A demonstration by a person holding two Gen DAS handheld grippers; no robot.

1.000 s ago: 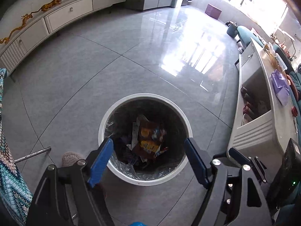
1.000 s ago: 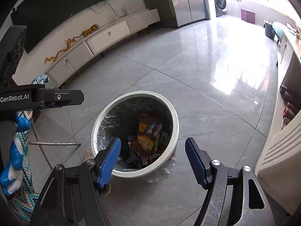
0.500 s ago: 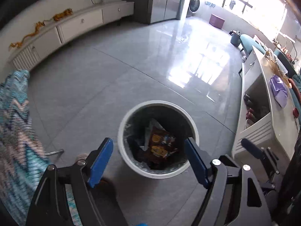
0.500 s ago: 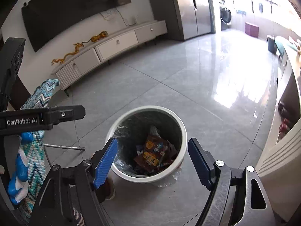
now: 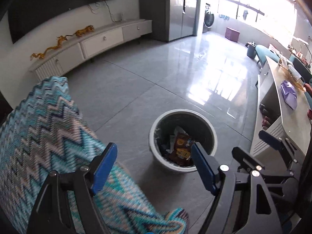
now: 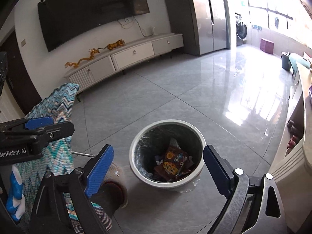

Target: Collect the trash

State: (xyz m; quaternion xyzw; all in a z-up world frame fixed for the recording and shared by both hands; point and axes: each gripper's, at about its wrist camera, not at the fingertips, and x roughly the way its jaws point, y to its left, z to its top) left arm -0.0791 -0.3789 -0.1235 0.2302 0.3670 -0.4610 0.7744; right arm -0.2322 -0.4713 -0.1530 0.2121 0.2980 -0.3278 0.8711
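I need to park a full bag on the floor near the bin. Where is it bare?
Bare tiles stretch from the trash bin toward the TV cabinet and the fridge. Crowded: the patterned fabric on its left, the white counter unit on its right.

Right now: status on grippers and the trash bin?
Left gripper open, empty. Right gripper open, empty. Trash bin upright on floor, snack wrappers inside. Patterned fabric close on the left.
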